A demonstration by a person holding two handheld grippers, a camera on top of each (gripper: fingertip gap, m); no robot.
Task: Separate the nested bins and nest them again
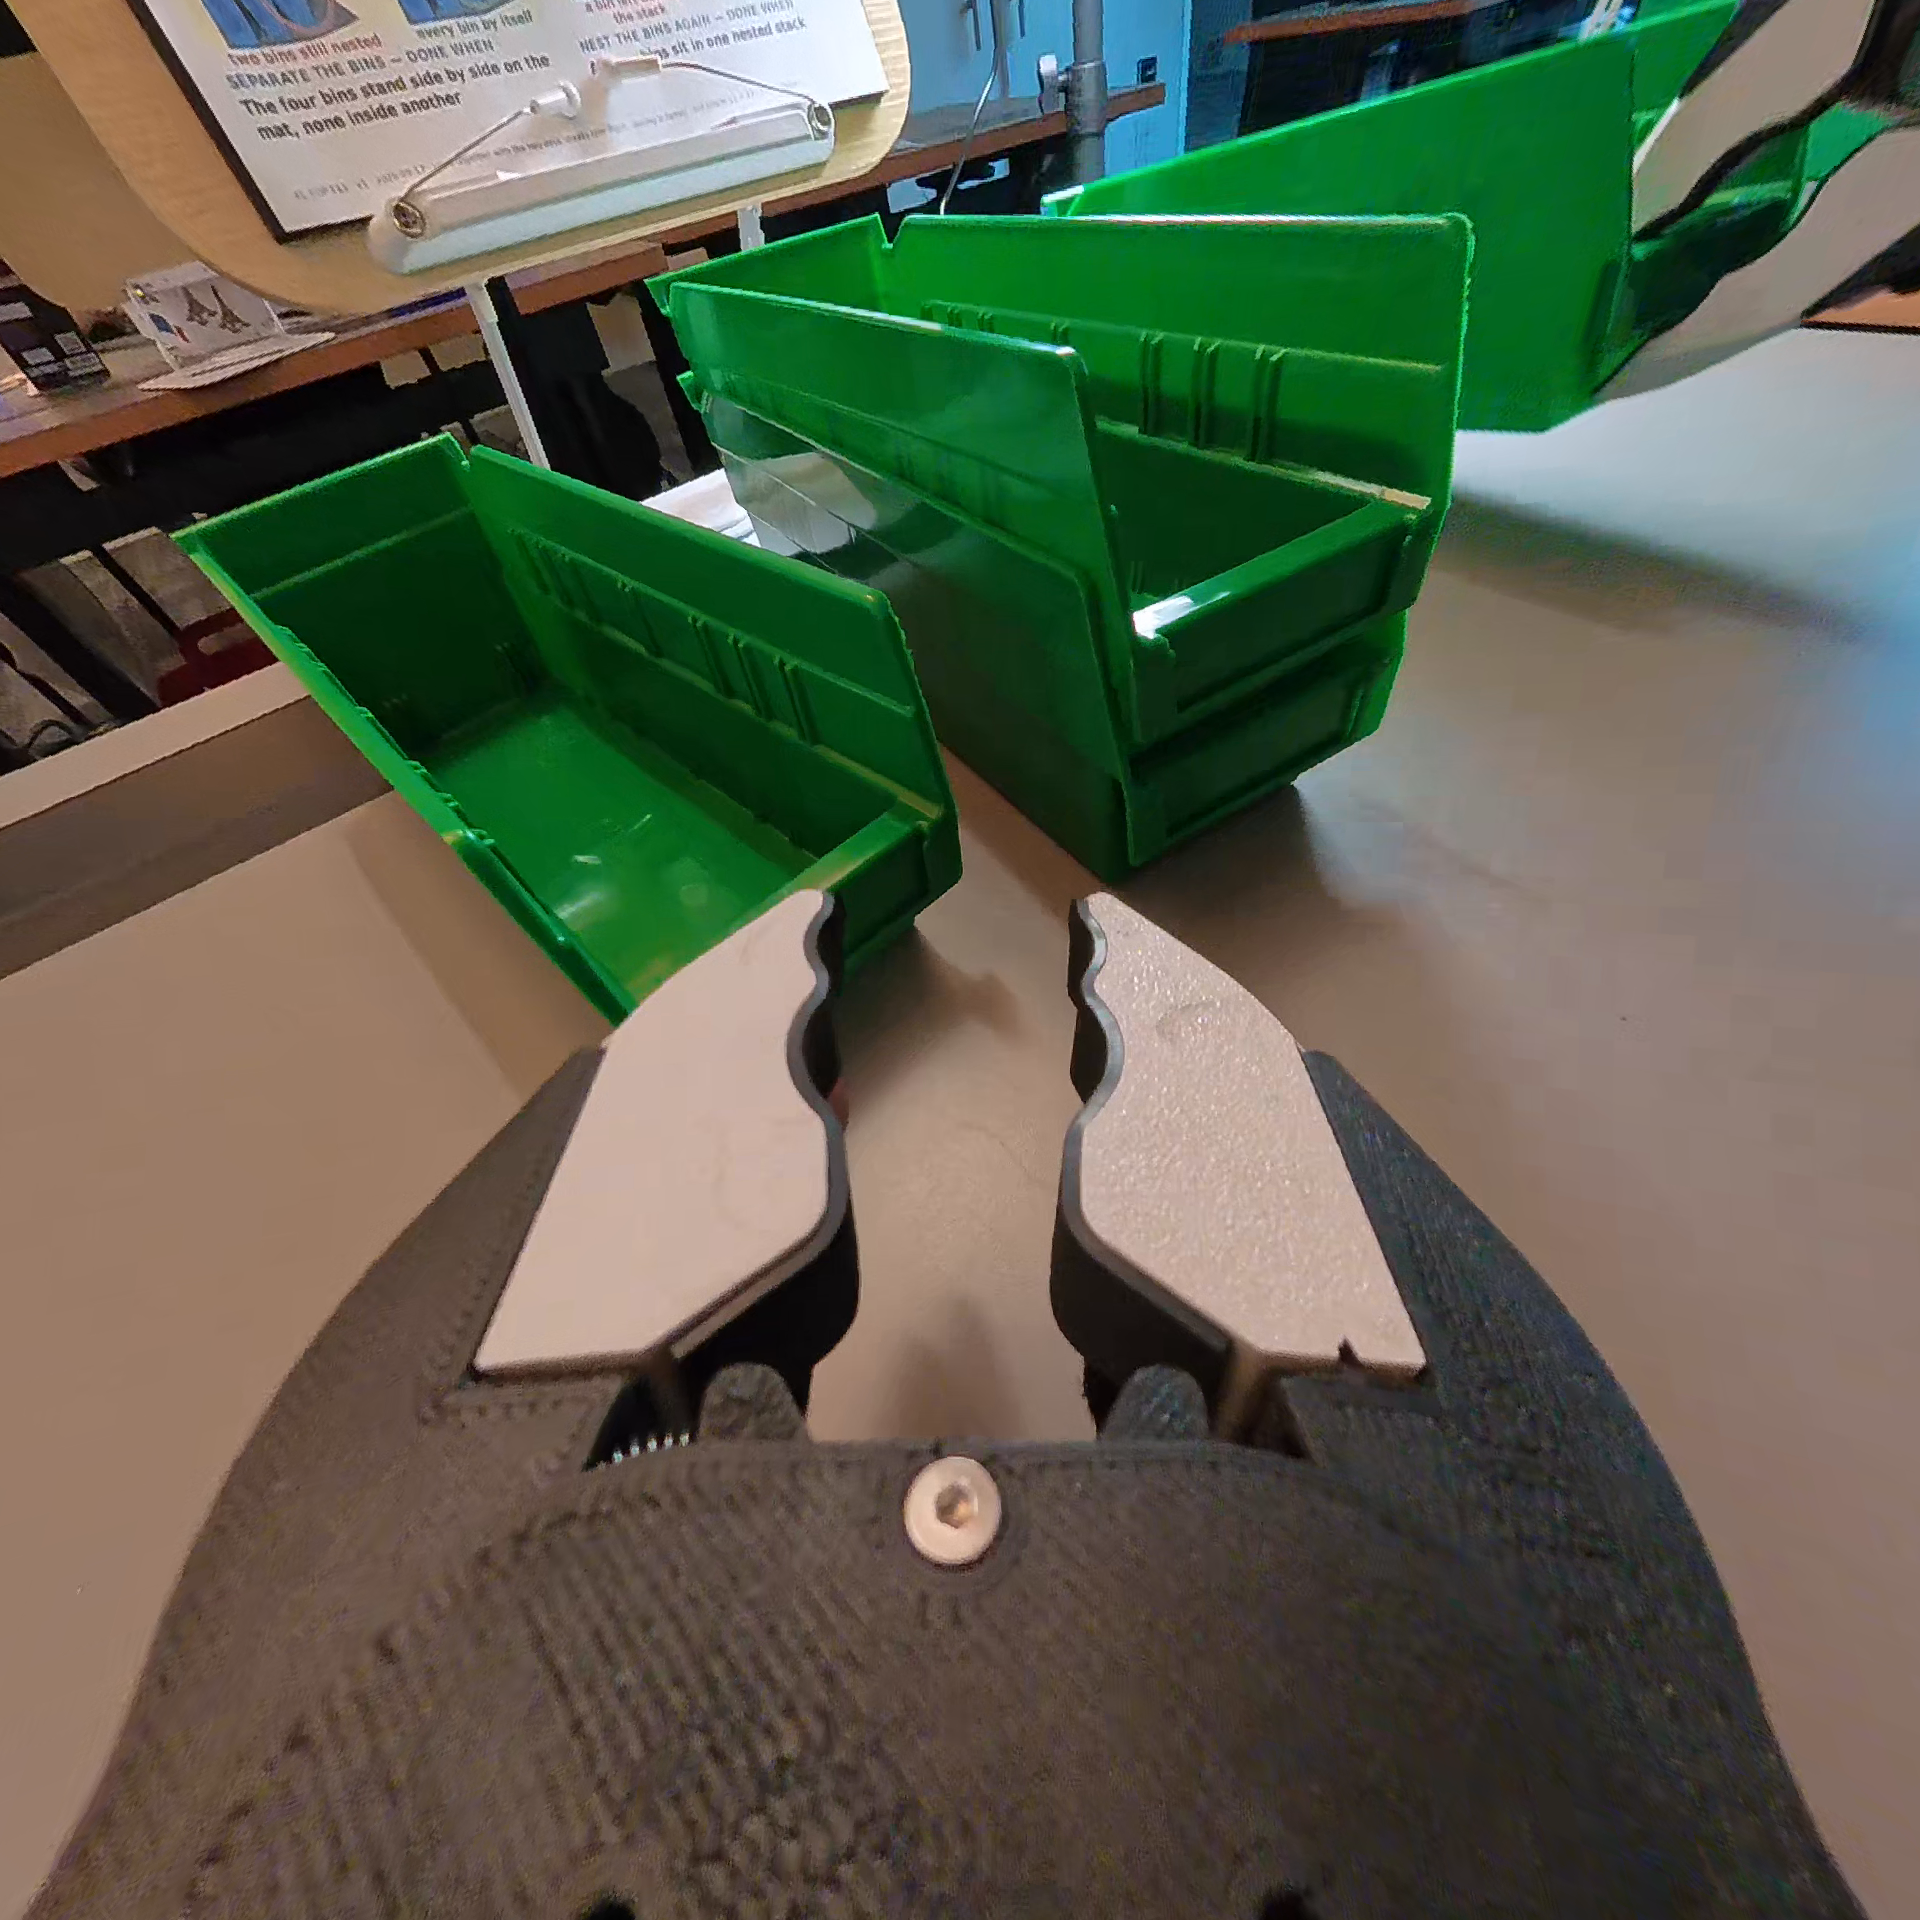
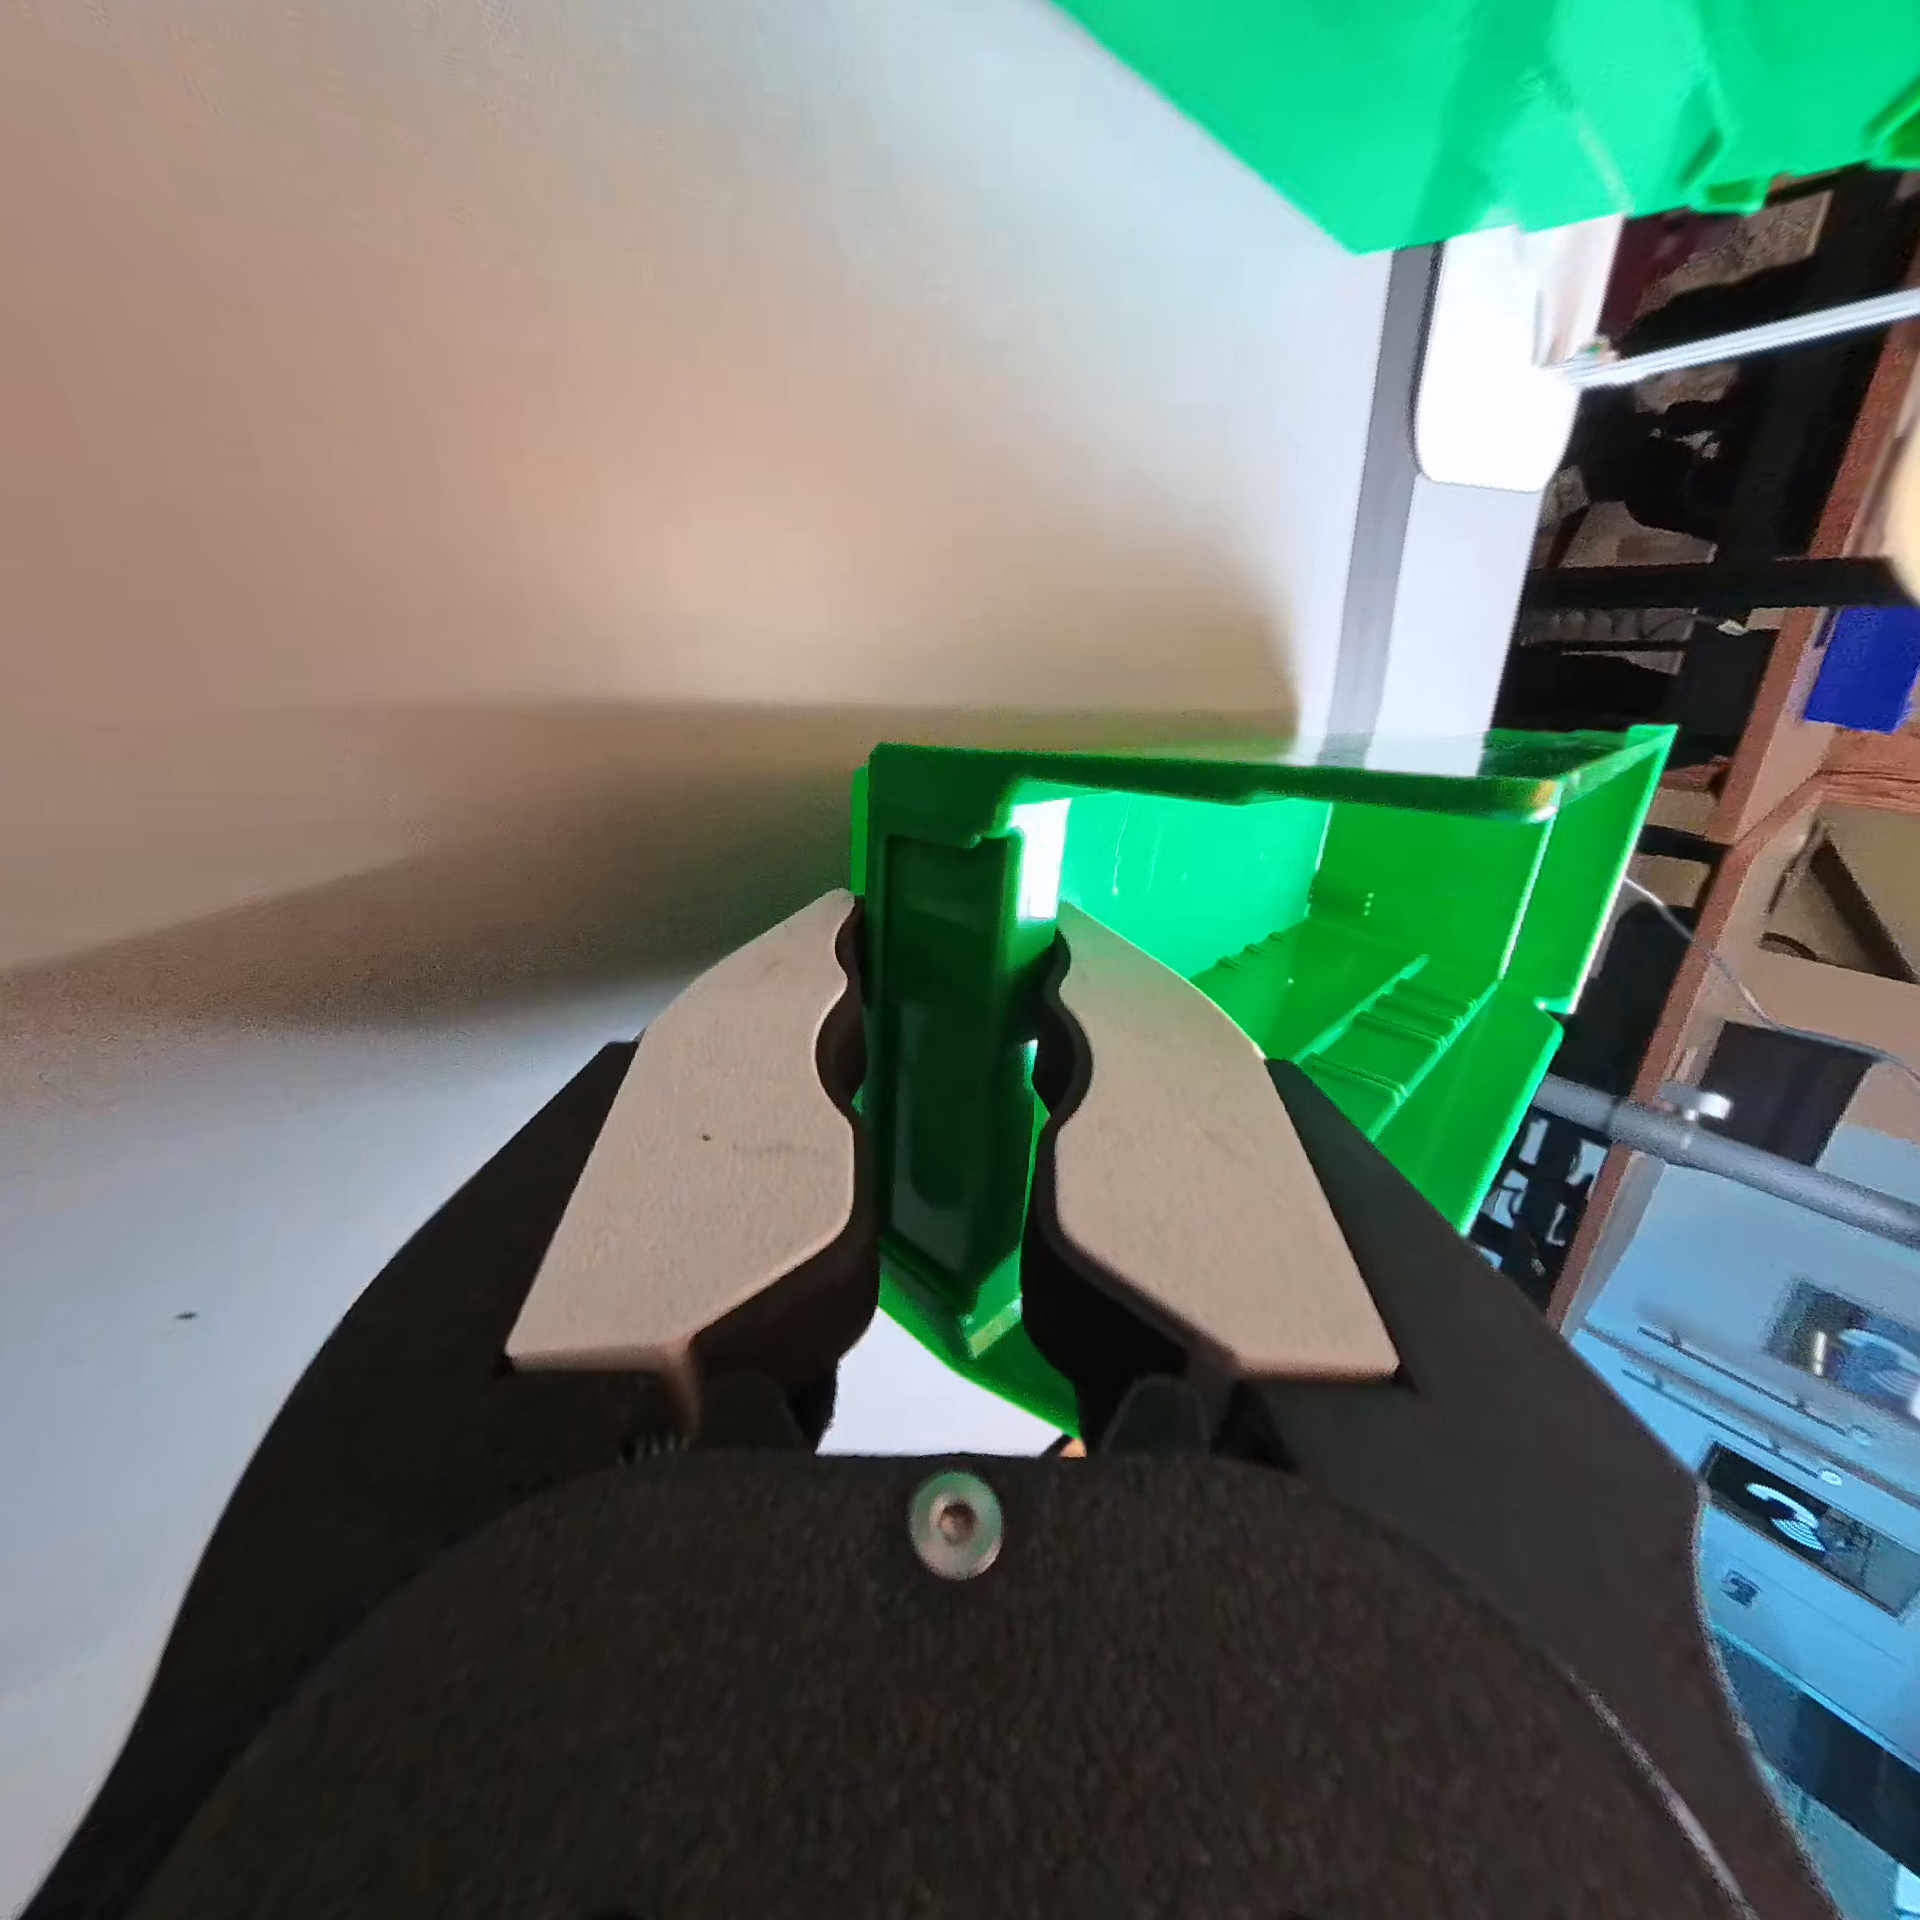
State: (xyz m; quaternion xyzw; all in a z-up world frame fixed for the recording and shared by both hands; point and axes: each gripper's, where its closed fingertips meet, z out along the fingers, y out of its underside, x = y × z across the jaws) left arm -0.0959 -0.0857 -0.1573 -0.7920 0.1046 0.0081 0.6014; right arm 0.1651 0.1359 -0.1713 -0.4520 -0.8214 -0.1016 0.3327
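Two nested bins (image 1: 1195, 582) sit mid-desk (image 1: 1558, 935), a single bin (image 1: 582, 707) just beside them nearer the desk's left edge. Left gripper (image 1: 951, 925) hovers with fingers apart, empty, at the single bin's front. Right gripper (image 2: 951, 935) clamps the front lip of a lifted bin (image 2: 1351, 935), tilted in the air.

Four green bins (image 1: 665, 727) (two of them nested), two tongs (image 1: 951, 925), one clipboard (image 1: 520, 114).

Grey table (image 1: 1558, 831), green bins (image 1: 665, 727)
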